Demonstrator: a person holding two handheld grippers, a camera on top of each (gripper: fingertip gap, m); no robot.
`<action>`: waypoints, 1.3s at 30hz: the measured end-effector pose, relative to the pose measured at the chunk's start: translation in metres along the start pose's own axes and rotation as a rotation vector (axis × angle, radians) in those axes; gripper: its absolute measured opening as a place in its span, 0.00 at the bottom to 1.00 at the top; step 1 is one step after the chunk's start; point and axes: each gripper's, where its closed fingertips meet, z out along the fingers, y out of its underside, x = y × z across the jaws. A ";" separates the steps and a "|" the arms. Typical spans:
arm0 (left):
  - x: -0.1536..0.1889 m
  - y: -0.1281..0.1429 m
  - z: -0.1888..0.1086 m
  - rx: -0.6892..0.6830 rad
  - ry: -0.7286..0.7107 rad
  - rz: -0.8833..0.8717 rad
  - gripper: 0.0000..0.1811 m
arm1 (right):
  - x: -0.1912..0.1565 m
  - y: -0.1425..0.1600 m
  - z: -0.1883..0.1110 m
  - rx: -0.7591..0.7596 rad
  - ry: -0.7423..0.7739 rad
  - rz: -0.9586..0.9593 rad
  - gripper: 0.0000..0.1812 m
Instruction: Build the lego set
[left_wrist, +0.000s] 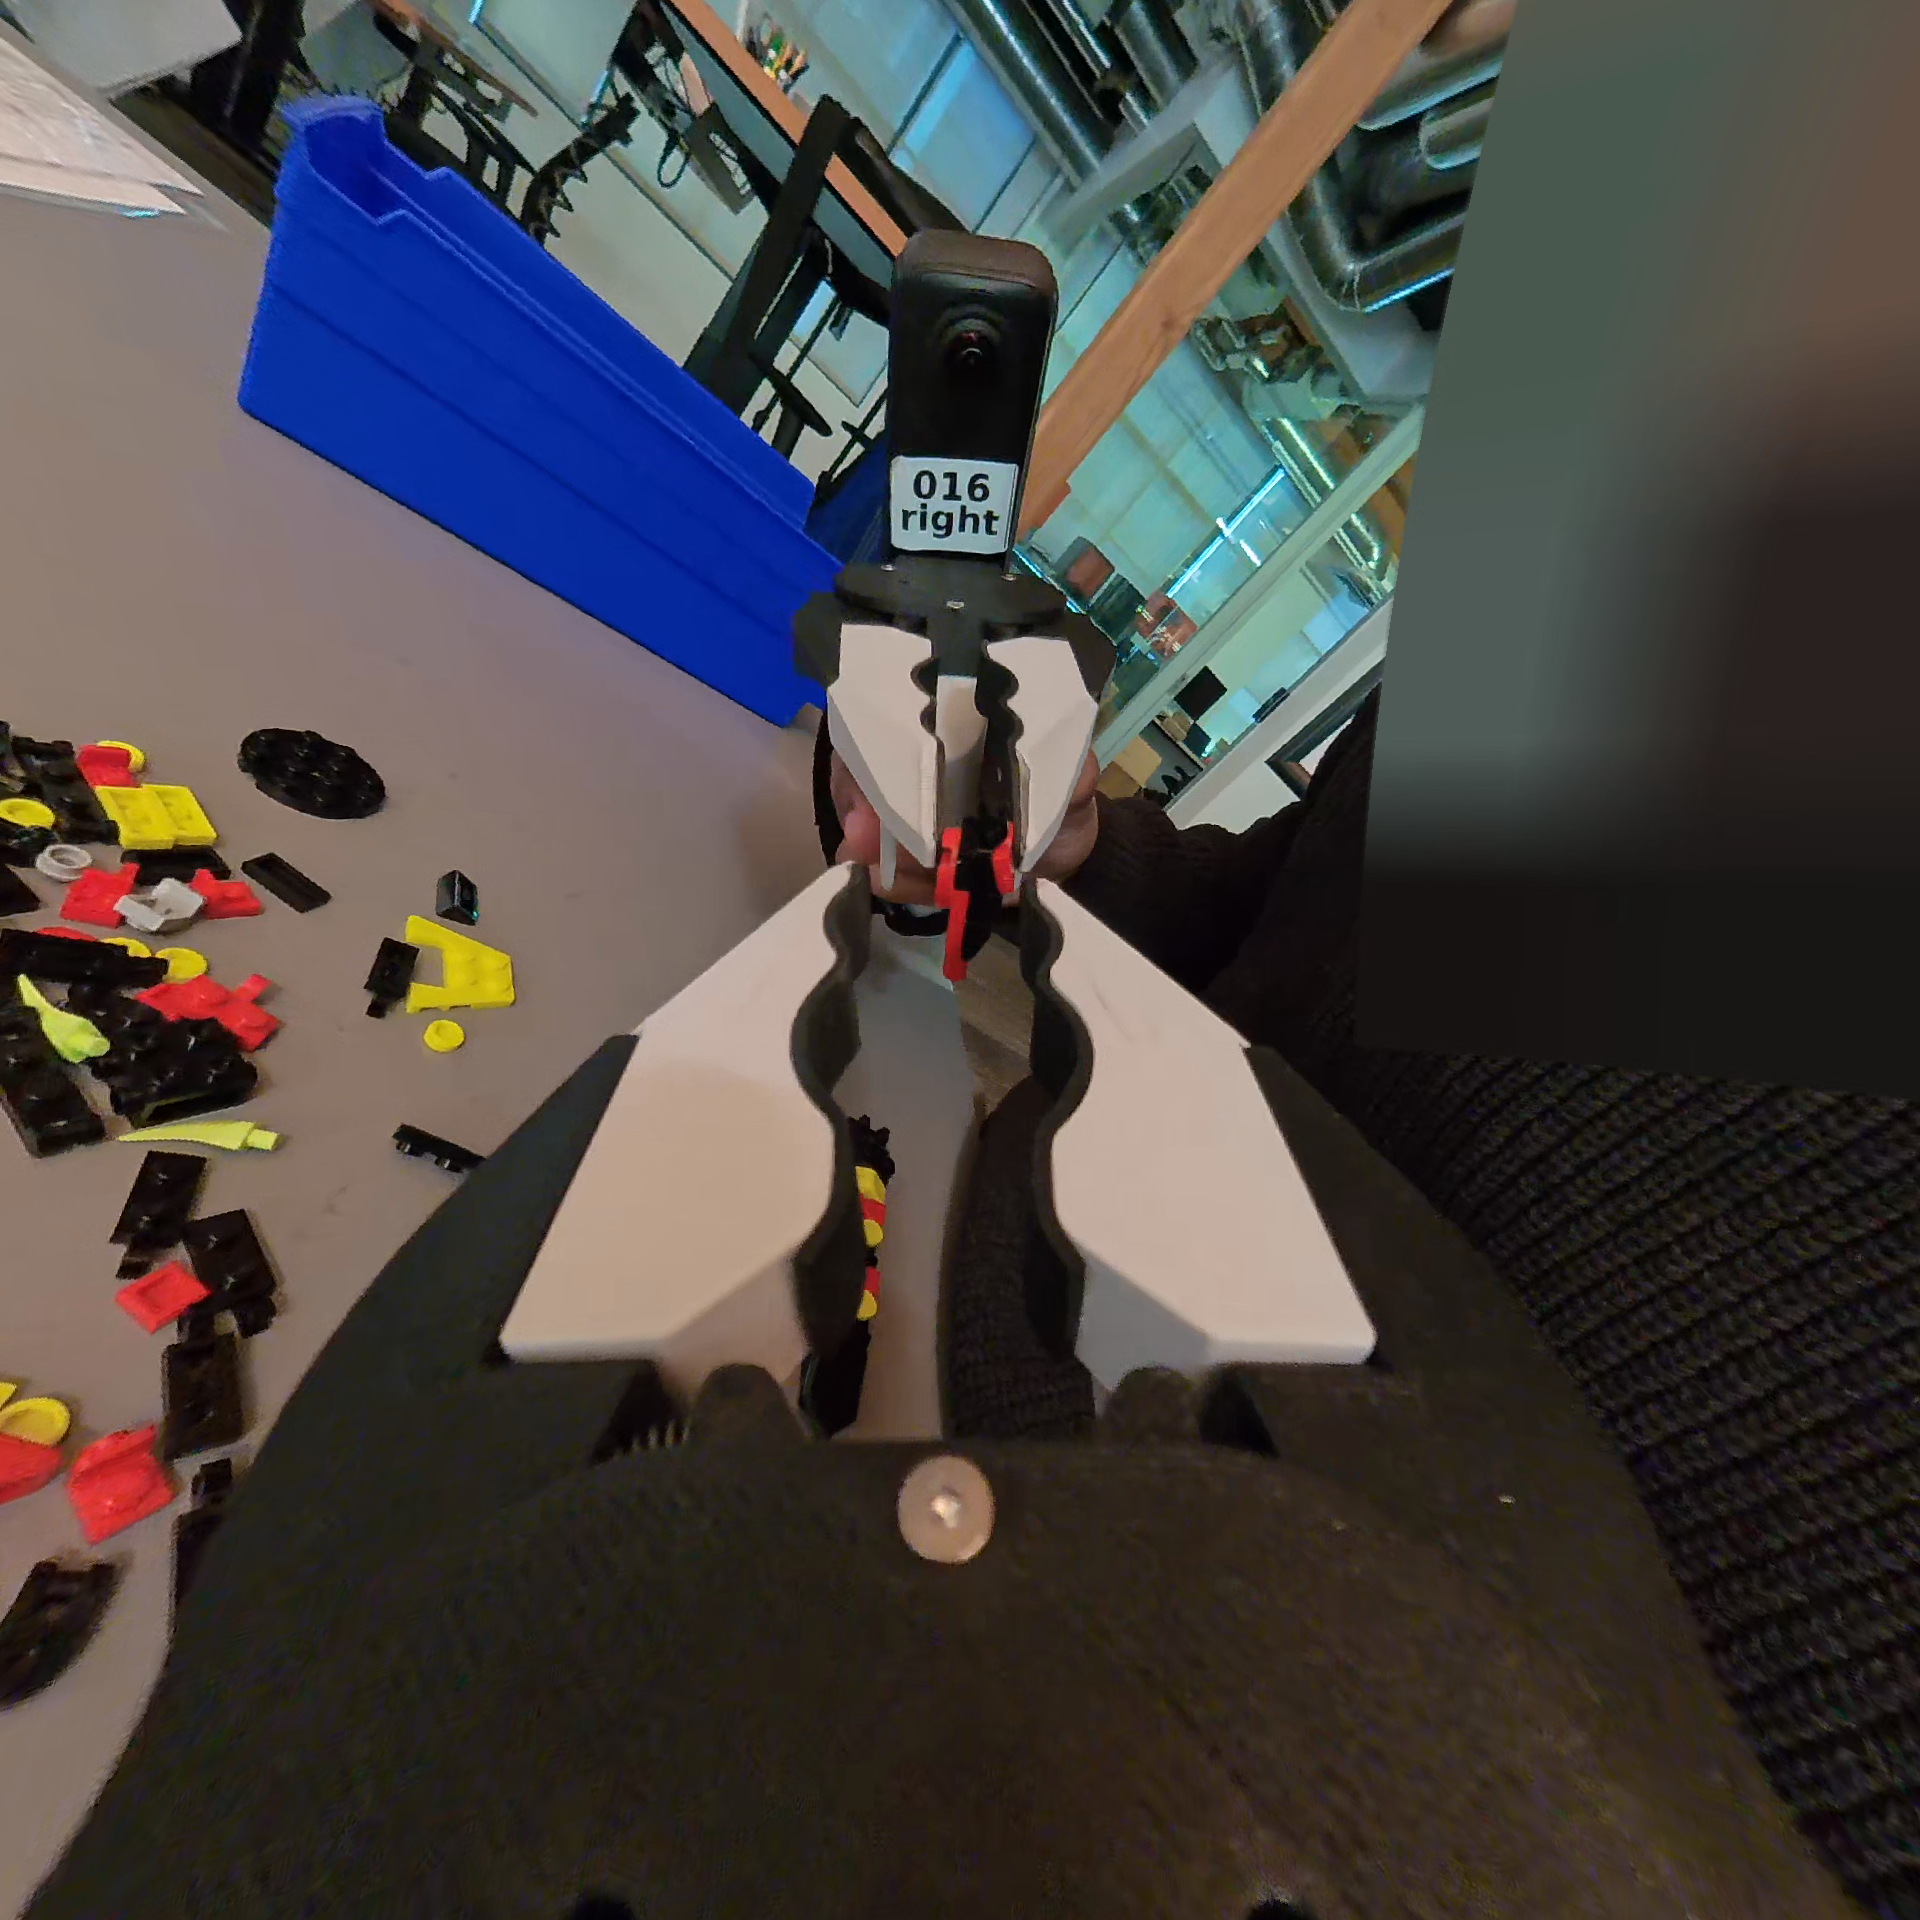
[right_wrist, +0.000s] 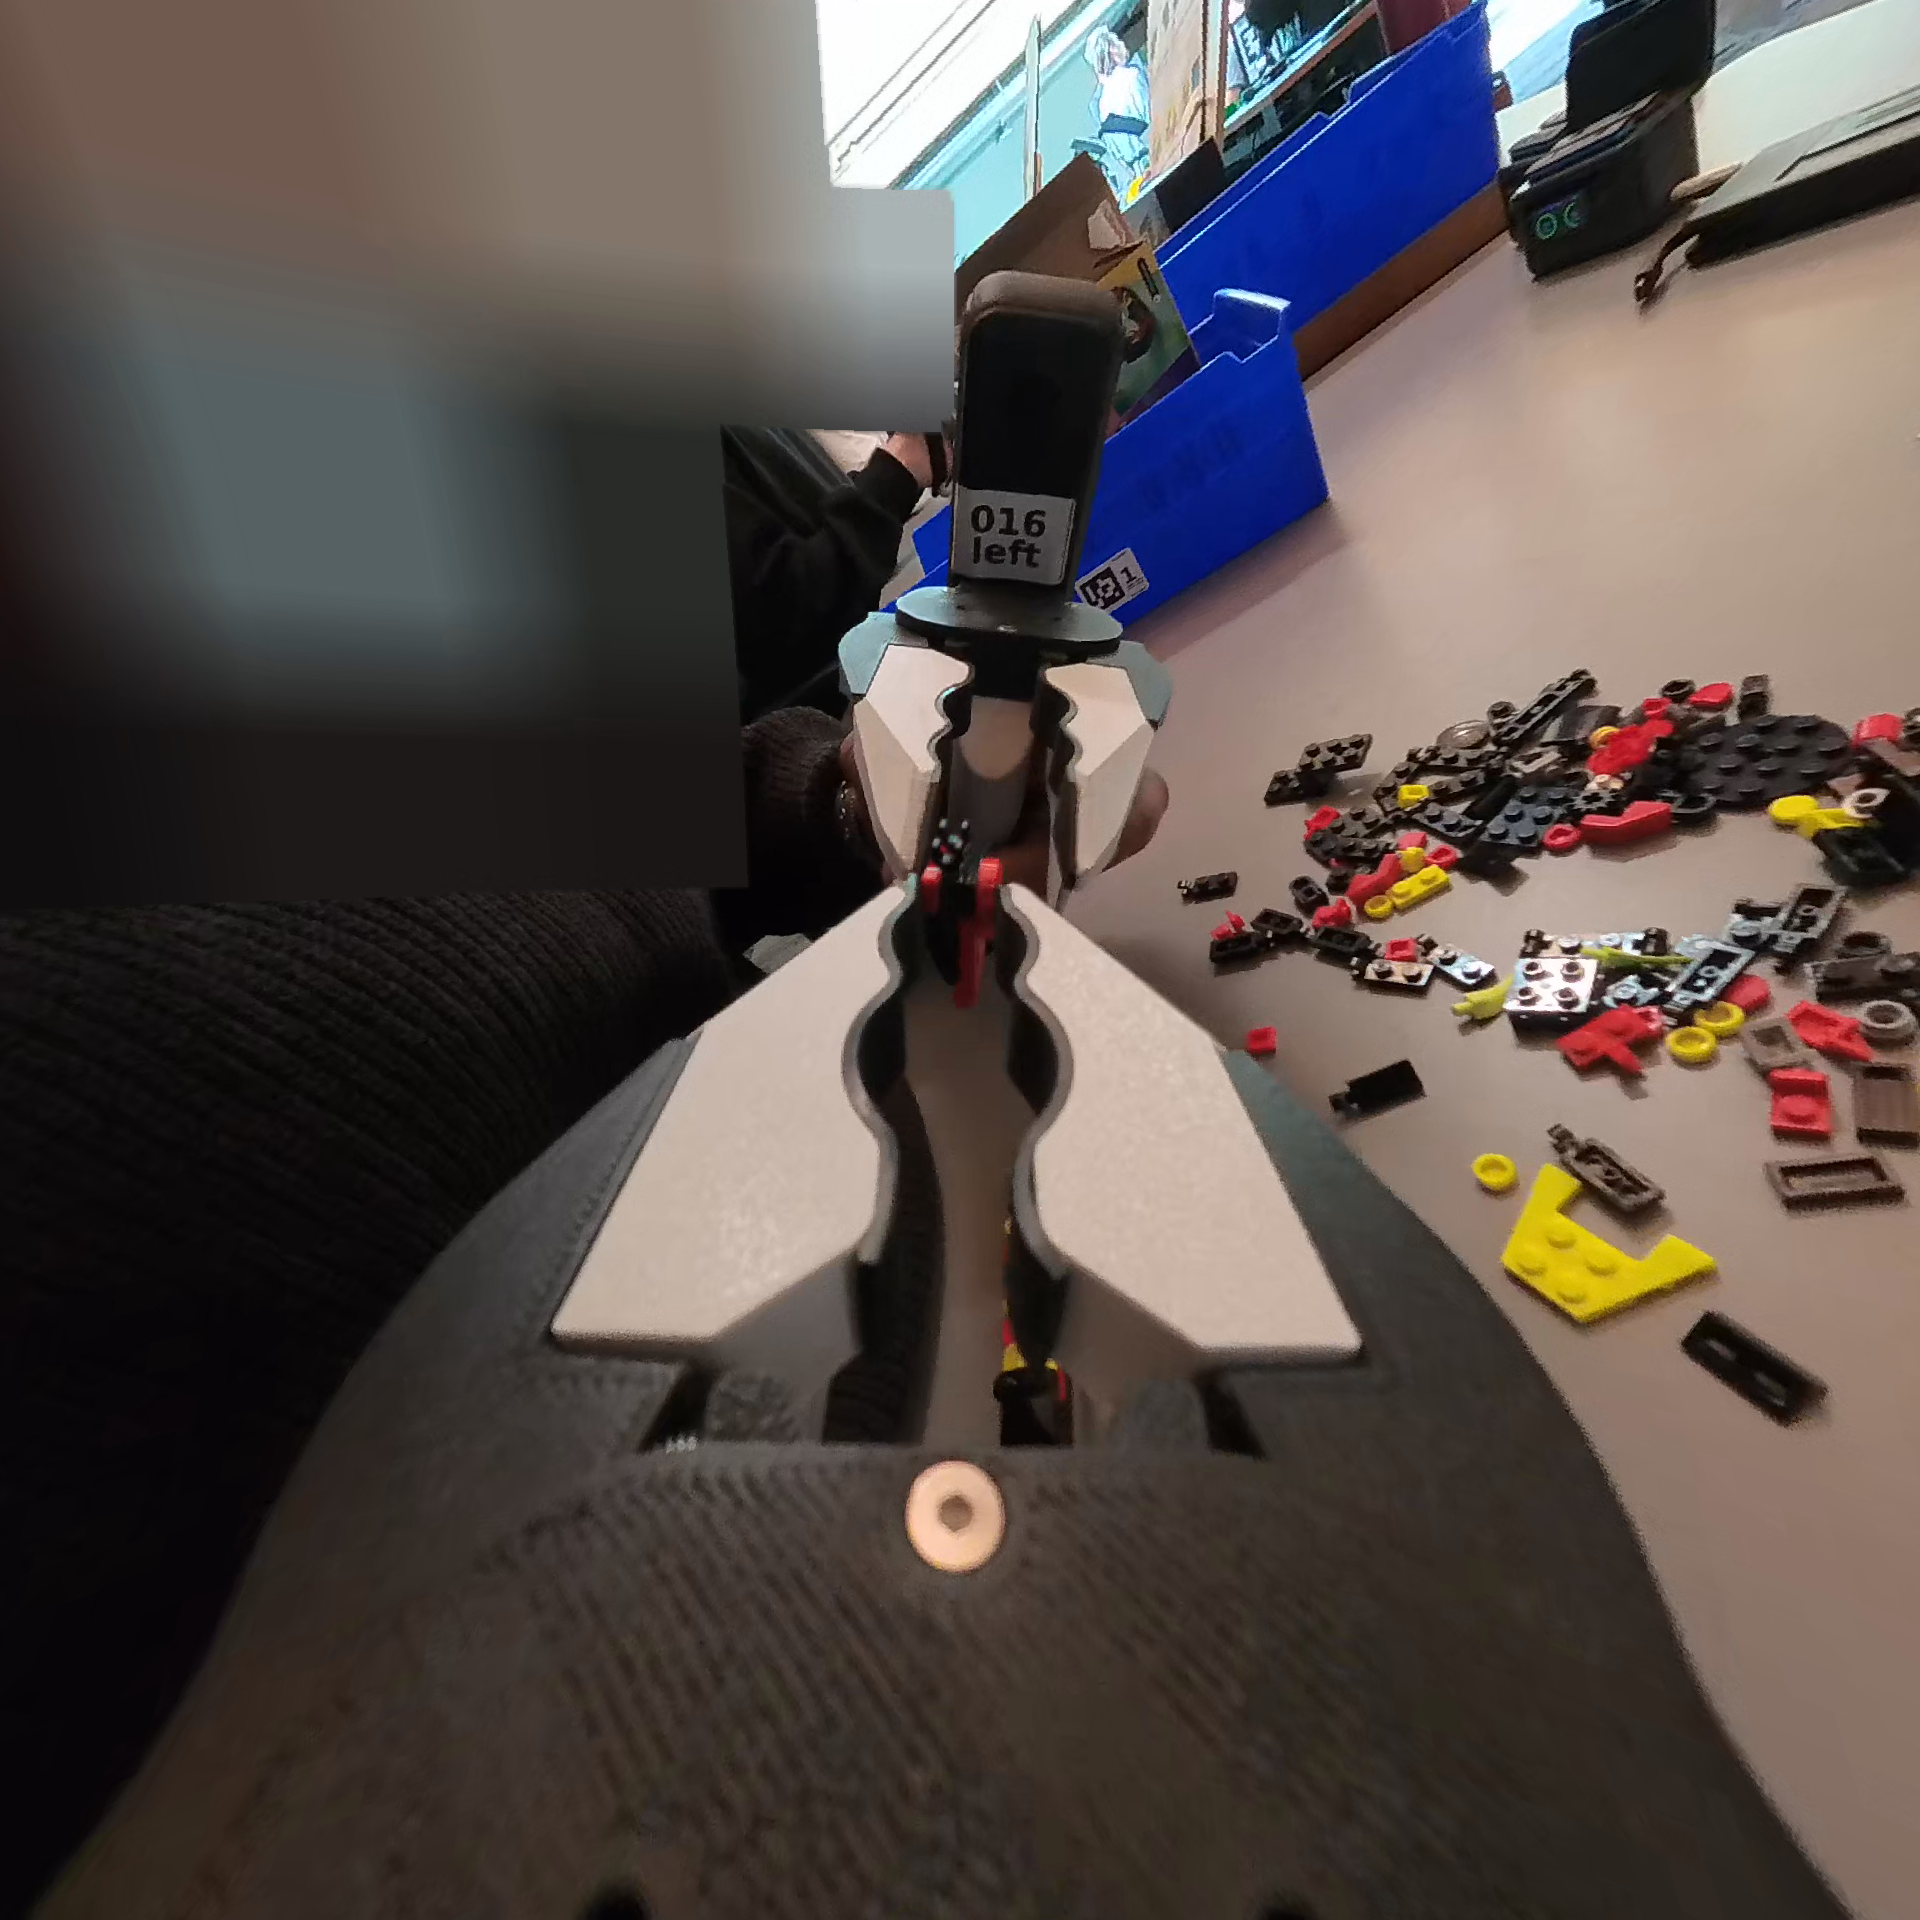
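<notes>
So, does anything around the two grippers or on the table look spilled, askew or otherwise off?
Nothing looks damaged. The loose red, black and yellow Lego pieces lie scattered unsorted on the grey table, outside the blue plastic bin. The small red-and-black Lego assembly is held in mid-air, tilted, where the right gripper meets the left gripper.

two grippers (left_wrist: 940, 883) (right_wrist: 961, 904), one blue bin (left_wrist: 499, 416) (loose bricks (right_wrist: 1600, 1262) uncountable)

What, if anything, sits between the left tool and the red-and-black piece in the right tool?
Nothing visible. The right tool grips the red-and-black piece at its tips, and the left tool, jaws apart, faces it head-on at close range. The loose bricks lie off to the side on the table.
</notes>
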 end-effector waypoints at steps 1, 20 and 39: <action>0.000 0.000 0.000 -0.003 0.001 -0.003 0.14 | 0.000 0.001 0.000 -0.002 -0.002 0.005 0.07; 0.001 0.011 0.002 -0.080 0.014 -0.022 0.06 | 0.004 0.012 0.003 -0.057 -0.015 0.084 0.06; 0.002 0.010 0.004 -0.080 -0.004 -0.013 0.06 | 0.004 0.010 0.001 -0.031 -0.061 0.162 0.07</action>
